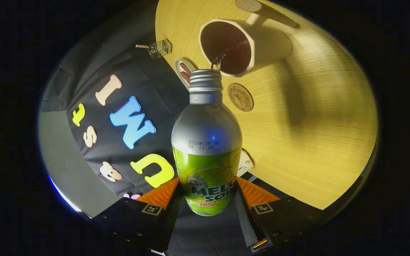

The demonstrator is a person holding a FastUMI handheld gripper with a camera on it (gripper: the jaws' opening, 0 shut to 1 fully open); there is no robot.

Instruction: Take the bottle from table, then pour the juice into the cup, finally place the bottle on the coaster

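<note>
Capless silver-and-green bottle [206, 149] between clamped fingers [160, 195], neck at cup [242, 46]

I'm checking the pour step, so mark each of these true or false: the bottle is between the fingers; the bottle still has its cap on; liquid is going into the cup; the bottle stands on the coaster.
1. The bottle is between the gripper fingers. True.
2. The bottle is capped. False: its threaded mouth is open.
3. Liquid is going into the cup. True.
4. The bottle stands on the coaster. False: it is held tilted; the coaster lies bare on the table.
</note>
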